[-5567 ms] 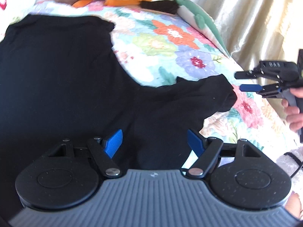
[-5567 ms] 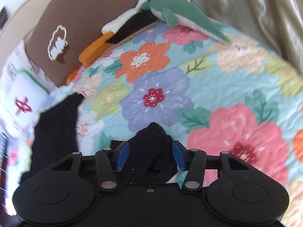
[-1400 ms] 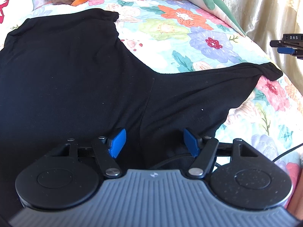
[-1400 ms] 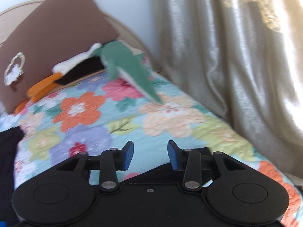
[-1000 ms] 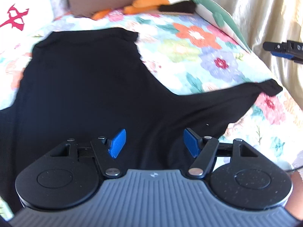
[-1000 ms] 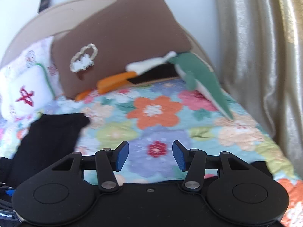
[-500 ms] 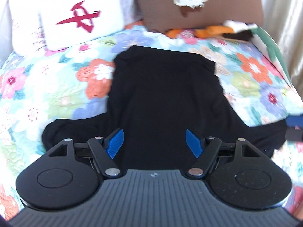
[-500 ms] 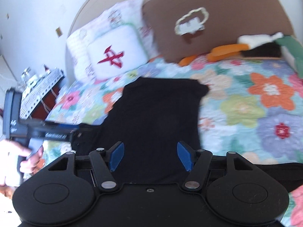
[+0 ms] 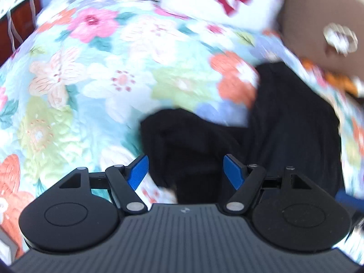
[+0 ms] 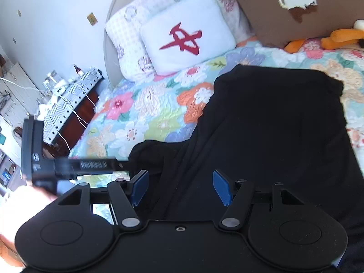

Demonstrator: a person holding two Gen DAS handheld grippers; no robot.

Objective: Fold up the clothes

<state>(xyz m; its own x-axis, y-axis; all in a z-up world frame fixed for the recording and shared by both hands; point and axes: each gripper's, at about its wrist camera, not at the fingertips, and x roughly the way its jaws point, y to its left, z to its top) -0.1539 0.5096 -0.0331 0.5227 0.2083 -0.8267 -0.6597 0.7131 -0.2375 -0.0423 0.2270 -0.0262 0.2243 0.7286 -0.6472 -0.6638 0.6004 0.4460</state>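
The left gripper (image 9: 185, 170) has its blue-padded jaws standing wide apart, and they have just been opening; the black sleeve end (image 9: 182, 136) lies on the quilt below the gap, with neither pad pressing on it. The right gripper (image 10: 179, 187) is likewise spread wide with nothing clamped, its jaws having opened a little further before settling, and black cloth lies flat beneath them.

The left wrist view is smeared by motion and shows mostly the floral quilt (image 9: 68, 86) and the sleeve. Only the right wrist view gives the whole scene: the black shirt (image 10: 273, 125) spread flat on the quilt, body running up toward the pillows, one sleeve (image 10: 154, 152) stretched out to the left. It also shows the left gripper from the side (image 10: 122, 165), held in a hand (image 10: 29, 195) at the left edge, its tip at the sleeve's end. A white label on that gripper's body is too blurred to read.

A white pillow (image 10: 188, 34) bears a red brush-stroke character. A brown pillow (image 10: 284, 18) carries a white cloud-shaped outline. An orange plush toy (image 10: 336, 36) lies at the far right. A bedside table with a patterned cloth (image 10: 66, 97) and white cables stands left of the bed.

The shirt is plain black, unfolded, lightly creased near the sleeve.
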